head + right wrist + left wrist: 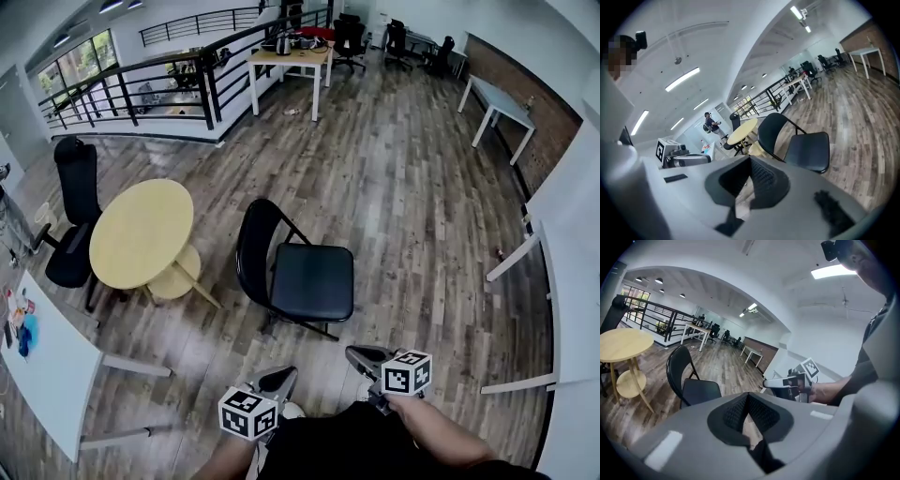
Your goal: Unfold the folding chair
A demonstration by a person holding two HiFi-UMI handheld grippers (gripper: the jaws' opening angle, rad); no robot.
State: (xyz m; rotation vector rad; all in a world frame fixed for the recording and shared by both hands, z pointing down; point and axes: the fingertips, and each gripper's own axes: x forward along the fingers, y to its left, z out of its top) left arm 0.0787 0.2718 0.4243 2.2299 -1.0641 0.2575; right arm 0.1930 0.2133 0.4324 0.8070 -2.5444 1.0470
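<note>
**A:** Both are clamped shut with nothing gripped: left claw (278, 377) and right claw (362, 355), held side by side.

**B:** The folding chair (302, 274) is seen opened out on the floor (412, 187), ahead of both claws and well apart from them.

**A:** A round table (141, 232) is shown beyond the left claw.

**B:** In the right gripper view a standing person (711, 123) is caught far past that table, missed by the head view.

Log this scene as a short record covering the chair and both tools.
folding chair: unfolded, seat down, standing on wood floor
left tool: shut, empty, apart from the chair
right tool: shut, empty, apart from the chair
beside chair: round table, black office chair on its far side
task: looks done
</note>
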